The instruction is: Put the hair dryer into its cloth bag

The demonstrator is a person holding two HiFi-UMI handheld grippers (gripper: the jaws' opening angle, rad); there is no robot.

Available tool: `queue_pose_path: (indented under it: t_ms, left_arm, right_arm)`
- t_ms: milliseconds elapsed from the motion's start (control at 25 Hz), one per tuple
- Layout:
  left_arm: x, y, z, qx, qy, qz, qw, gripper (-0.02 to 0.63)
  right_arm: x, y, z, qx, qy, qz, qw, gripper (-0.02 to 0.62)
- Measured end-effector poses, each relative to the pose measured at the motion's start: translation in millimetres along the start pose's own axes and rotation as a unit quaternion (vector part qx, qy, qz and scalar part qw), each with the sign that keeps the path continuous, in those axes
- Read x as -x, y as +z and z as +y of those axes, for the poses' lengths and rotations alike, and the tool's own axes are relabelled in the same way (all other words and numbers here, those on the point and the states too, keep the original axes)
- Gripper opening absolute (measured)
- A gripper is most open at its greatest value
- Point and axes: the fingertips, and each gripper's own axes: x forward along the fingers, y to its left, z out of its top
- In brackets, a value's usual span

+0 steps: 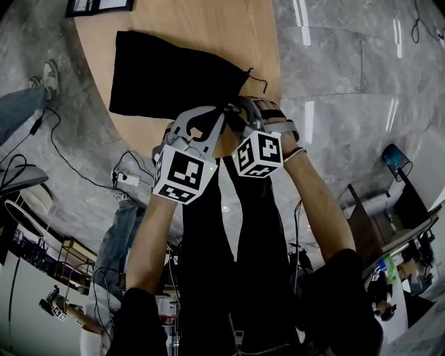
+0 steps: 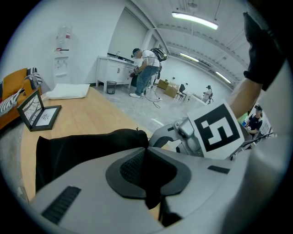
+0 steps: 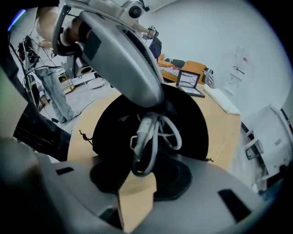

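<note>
A black cloth bag (image 1: 167, 73) lies flat on the round wooden table (image 1: 208, 28), its mouth toward me. My left gripper (image 1: 221, 115) is at that mouth, shut on a fold of the bag's rim (image 2: 149, 183). My right gripper (image 1: 241, 110) stands beside it, jaws apart. In the right gripper view the hair dryer's pale cord and plug (image 3: 143, 132) hang in the bag's dark opening (image 3: 192, 119), below the left gripper (image 3: 123, 50). The cord's lowest loop dips between the right gripper's (image 3: 139, 176) pads, and bare wood shows in the gap. The dryer's body is hidden.
A framed picture (image 1: 97, 5) stands at the table's far edge beyond the bag. Someone's legs (image 1: 28, 97) and cables (image 1: 125, 177) are on the grey floor left of the table. A white folded pad (image 2: 68, 90) lies on the far side.
</note>
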Motion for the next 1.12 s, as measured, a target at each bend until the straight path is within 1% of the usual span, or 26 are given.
queue_pose_path:
  t_ms: [400, 680, 880, 1000, 1120]
  left_arm:
    - [5, 4, 7, 0.009, -0.01, -0.01, 0.9999, 0.023]
    - [7, 2, 6, 0.024, -0.021, -0.008, 0.9995, 0.023]
    - [10, 6, 9, 0.033, -0.026, -0.015, 0.999, 0.023]
    - [10, 4, 11, 0.041, -0.029, -0.015, 0.9986, 0.023]
    - [8, 3, 10, 0.043, -0.035, -0.013, 0.9984, 0.023]
  right_arm:
    - [-26, 32, -10, 0.041, 0.003, -0.036, 0.998, 0.138]
    - [-37, 46, -10, 0.039, 0.017, -0.068, 0.997, 0.138]
    - [-41, 56, -11, 0.043, 0.028, -0.091, 0.994, 0.14]
    - [-44, 58, -12, 0.049, 0.031, -0.098, 0.994, 0.141]
    - [-48, 54, -15, 0.038, 0.03, -0.099, 0.994, 0.152]
